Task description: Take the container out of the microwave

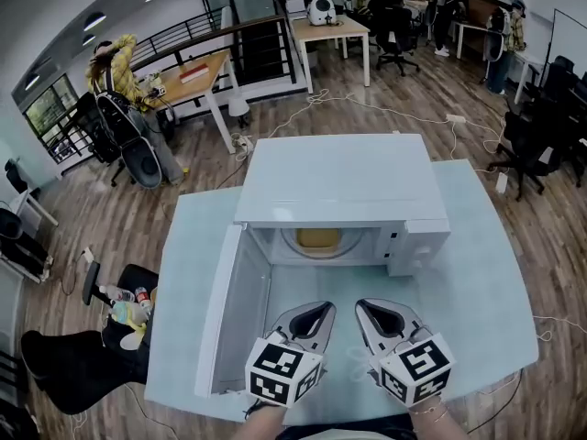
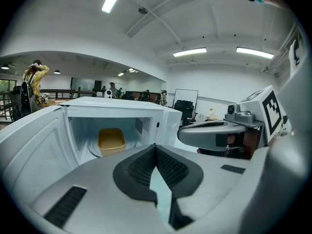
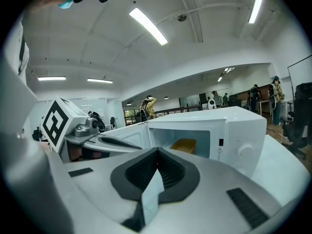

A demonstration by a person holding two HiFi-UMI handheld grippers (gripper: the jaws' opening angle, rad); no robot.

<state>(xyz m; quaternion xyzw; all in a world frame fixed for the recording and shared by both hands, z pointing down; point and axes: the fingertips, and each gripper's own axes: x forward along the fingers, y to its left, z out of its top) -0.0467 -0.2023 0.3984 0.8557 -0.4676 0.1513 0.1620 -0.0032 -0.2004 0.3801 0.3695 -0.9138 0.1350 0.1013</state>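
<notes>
A white microwave [image 1: 339, 186] stands on the pale table [image 1: 477, 291] with its door [image 1: 240, 305] swung open to the left. Inside, on the turntable, sits a tan-yellow container [image 1: 318, 239], also visible in the left gripper view [image 2: 111, 140] and the right gripper view [image 3: 183, 145]. My left gripper [image 1: 316, 310] and right gripper [image 1: 374, 308] hover side by side over the table in front of the cavity, a short way from it. Both are shut with nothing between their pads. Each points toward the opening, the left [image 2: 155, 147] and the right [image 3: 157, 151].
The open door [image 2: 34, 145] stands close to the left gripper's left side. The control panel with a knob [image 3: 246, 152] is at the microwave's right. Beyond the table are wooden desks [image 1: 197, 76], office chairs [image 1: 527, 145], floor cables and several people.
</notes>
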